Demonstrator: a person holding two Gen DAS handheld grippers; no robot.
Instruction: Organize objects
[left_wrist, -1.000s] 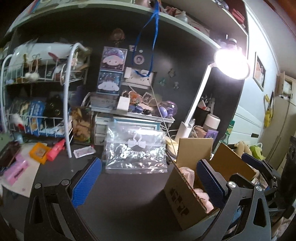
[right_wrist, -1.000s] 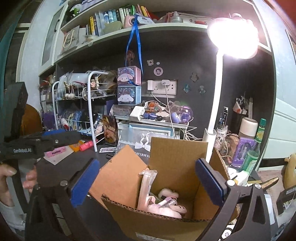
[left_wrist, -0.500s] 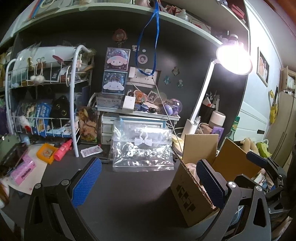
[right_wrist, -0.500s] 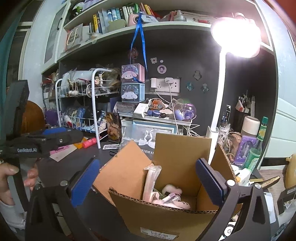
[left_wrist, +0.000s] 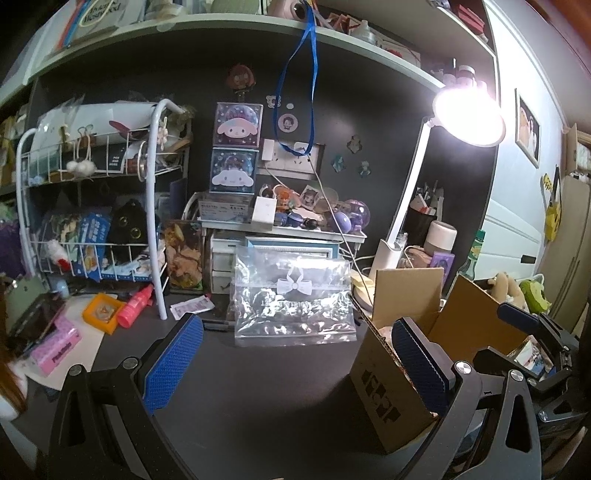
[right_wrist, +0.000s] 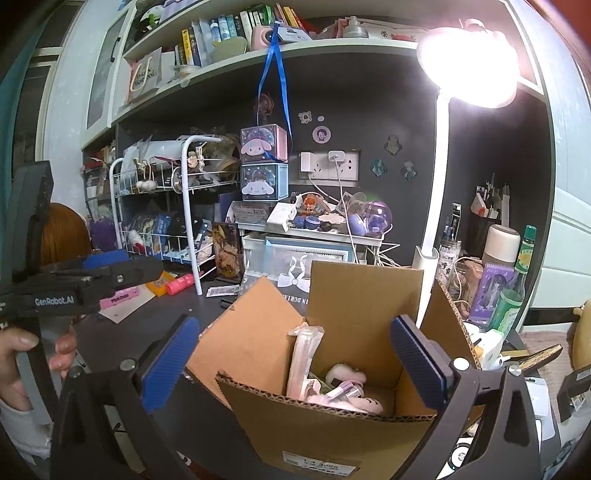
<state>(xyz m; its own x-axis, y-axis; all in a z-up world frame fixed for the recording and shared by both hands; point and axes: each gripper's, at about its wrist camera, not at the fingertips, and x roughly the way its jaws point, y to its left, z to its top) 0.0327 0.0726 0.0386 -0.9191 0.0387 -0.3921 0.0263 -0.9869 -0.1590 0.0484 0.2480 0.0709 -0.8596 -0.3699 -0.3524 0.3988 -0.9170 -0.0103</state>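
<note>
An open cardboard box (right_wrist: 332, 417) stands on the dark desk, holding pink plush and packaged items (right_wrist: 343, 384). My right gripper (right_wrist: 291, 362) hovers open over the box, nothing between its blue pads. The same box (left_wrist: 391, 376) sits at the right of the left wrist view. My left gripper (left_wrist: 295, 362) is open and empty above the bare desk, left of the box. A clear plastic pouch with a white bow (left_wrist: 291, 302) leans upright behind it. The left gripper's body (right_wrist: 85, 280) appears at the left of the right wrist view, held by a hand (right_wrist: 22, 354).
A white wire rack (left_wrist: 92, 206) full of items stands at the left. Pink and orange items (left_wrist: 107, 310) lie by its foot. A lit desk lamp (left_wrist: 469, 114), small drawers (left_wrist: 225, 258), bottles (right_wrist: 513, 288) and a shelf above crowd the back and right.
Both grippers have risen and drawn back slightly, so the box and the pouch sit lower in view. Neither gripper's opening has changed.
</note>
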